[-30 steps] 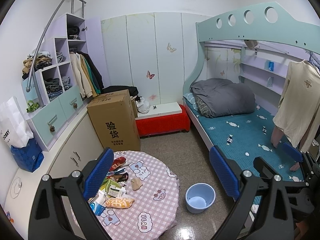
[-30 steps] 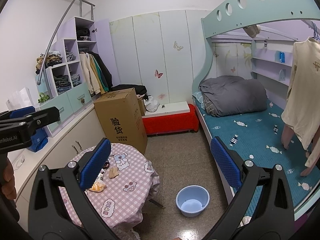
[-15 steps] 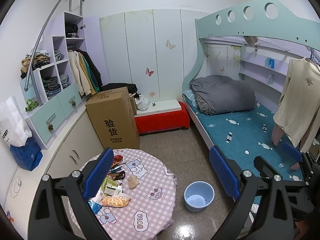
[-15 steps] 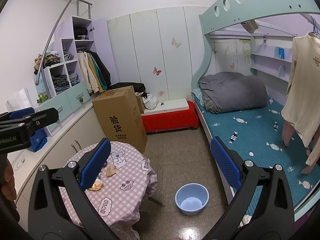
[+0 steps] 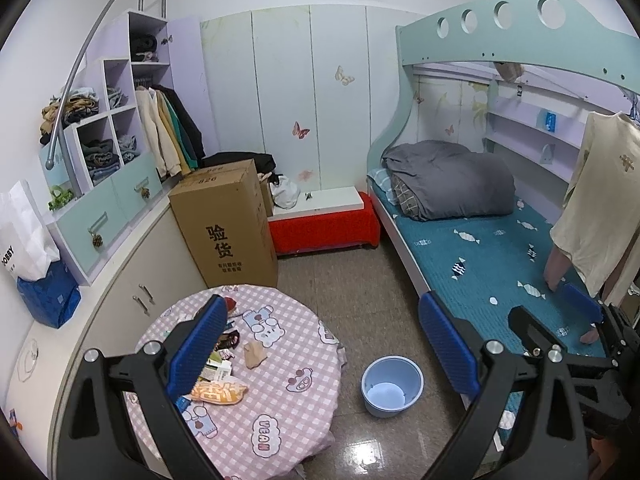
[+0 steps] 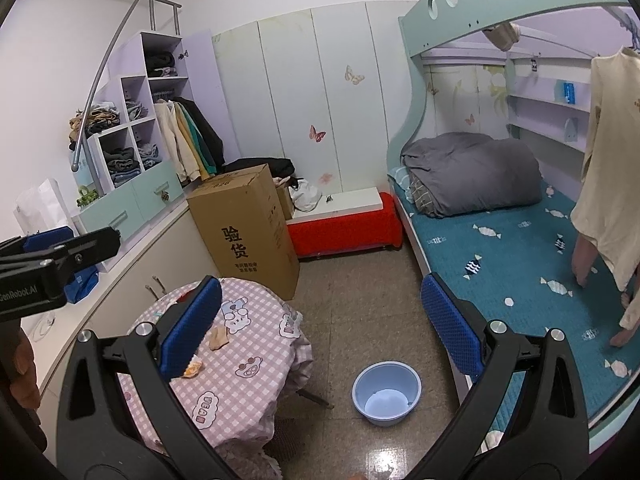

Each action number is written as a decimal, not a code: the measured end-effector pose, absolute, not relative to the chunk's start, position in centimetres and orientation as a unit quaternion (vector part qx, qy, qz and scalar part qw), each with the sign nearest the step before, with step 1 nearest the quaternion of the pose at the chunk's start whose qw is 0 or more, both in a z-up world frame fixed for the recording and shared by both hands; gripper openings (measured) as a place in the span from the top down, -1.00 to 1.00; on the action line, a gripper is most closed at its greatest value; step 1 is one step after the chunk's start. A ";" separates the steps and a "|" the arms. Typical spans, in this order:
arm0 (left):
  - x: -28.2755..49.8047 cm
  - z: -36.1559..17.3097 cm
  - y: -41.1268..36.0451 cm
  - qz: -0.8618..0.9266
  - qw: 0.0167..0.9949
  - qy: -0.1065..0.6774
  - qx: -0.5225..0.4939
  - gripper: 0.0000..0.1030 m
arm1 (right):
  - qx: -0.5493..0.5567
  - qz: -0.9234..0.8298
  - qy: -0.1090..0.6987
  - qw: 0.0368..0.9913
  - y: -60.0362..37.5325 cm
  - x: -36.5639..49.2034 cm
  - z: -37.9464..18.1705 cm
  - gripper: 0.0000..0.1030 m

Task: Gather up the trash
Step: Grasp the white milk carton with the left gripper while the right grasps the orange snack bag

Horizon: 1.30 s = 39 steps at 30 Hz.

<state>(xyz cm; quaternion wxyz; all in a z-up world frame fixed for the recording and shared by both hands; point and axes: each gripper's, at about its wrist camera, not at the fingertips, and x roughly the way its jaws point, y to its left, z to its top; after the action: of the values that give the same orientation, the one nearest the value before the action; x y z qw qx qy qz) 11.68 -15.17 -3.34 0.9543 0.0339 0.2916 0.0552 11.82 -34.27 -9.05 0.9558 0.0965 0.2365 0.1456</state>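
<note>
Both tongs, left [image 5: 320, 344] and right [image 6: 320, 320], hung spread wide, empty, above the wrapper-littered bench [image 5: 280, 400]; bucket [image 5: 392, 386] sat beside it.

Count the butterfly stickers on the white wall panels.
3: upper butterfly on the right panel, red butterfly mid-wall, faded pink butterfly low above the bench. Others may be hidden.

Wrappers [image 5: 218, 390] on the table [image 5: 280, 400], bucket [image 5: 392, 386] on floor right of it, box [image 5: 228, 224] behind.
</note>
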 end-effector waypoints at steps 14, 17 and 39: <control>13.8 -6.0 -14.1 0.074 0.938 0.339 0.018 -0.84 | 0.081 0.168 0.285 0.940 -33.0 14.6 -11.0 -0.89; 14.4 -6.8 -13.3 0.073 0.933 0.352 0.012 -0.84 | 0.080 0.173 0.294 0.937 -32.3 15.3 -11.3 -0.89; 17.1 -22.3 9.7 0.154 0.852 0.488 -0.112 -0.84 | -0.008 0.247 0.434 0.866 -10.0 22.4 -22.4 -0.89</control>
<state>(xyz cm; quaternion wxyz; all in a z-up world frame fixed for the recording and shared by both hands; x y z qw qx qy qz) 17.10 9.67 -22.31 0.8519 -0.1124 0.4879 0.1536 22.42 -9.98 -22.43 0.8665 -0.0082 0.4336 0.2473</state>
